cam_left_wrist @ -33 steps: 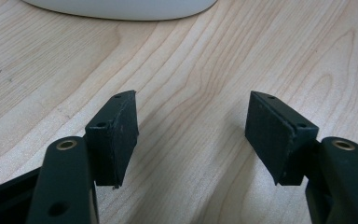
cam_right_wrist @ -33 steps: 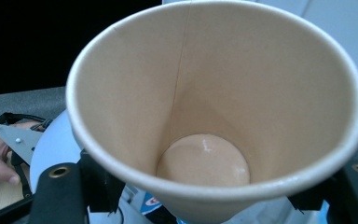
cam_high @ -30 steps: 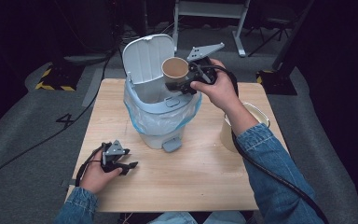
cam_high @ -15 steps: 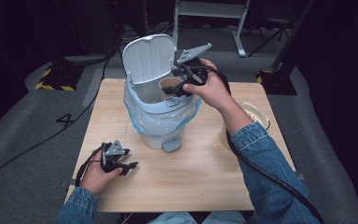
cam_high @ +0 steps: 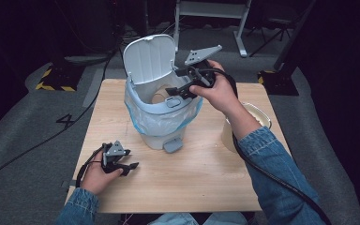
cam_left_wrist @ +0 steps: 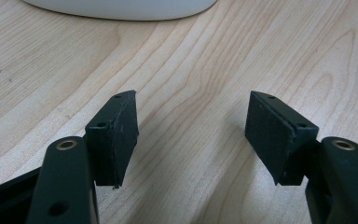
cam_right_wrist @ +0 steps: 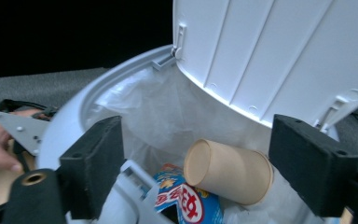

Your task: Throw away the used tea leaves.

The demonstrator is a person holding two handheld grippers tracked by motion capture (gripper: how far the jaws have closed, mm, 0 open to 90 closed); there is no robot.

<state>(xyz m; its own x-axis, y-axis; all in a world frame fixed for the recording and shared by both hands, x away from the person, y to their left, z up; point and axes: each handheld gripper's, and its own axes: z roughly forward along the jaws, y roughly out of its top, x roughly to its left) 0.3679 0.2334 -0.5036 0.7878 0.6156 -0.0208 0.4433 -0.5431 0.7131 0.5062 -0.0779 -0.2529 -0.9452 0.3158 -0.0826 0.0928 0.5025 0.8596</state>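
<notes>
A pale grey pedal bin (cam_high: 161, 124) lined with a clear bag stands at the middle back of the wooden table (cam_high: 201, 178), its lid (cam_high: 150, 58) raised. A brown paper cup (cam_right_wrist: 228, 170) lies on its side inside the bin, seen from above as cup (cam_high: 158, 98). My right gripper (cam_high: 178, 83) hovers over the bin's mouth, open; in its own view the right gripper (cam_right_wrist: 198, 135) has nothing between the pads. Its jaws have just opened wide and eased back slightly. My left gripper (cam_high: 130, 159) rests open on the table at front left, left gripper (cam_left_wrist: 191, 121) holding nothing.
A blue and red snack wrapper (cam_right_wrist: 186, 200) lies in the bin beside the cup. The bin's pedal (cam_high: 172, 146) sticks out toward me. A cream tub (cam_high: 260, 117) stands at the table's right, partly behind the right forearm. The bin's base (cam_left_wrist: 121, 7) is just ahead of the left gripper.
The right gripper held the paper cup above the bin a second ago; it has let go, and the cup now lies inside. The left hand has stayed put.
</notes>
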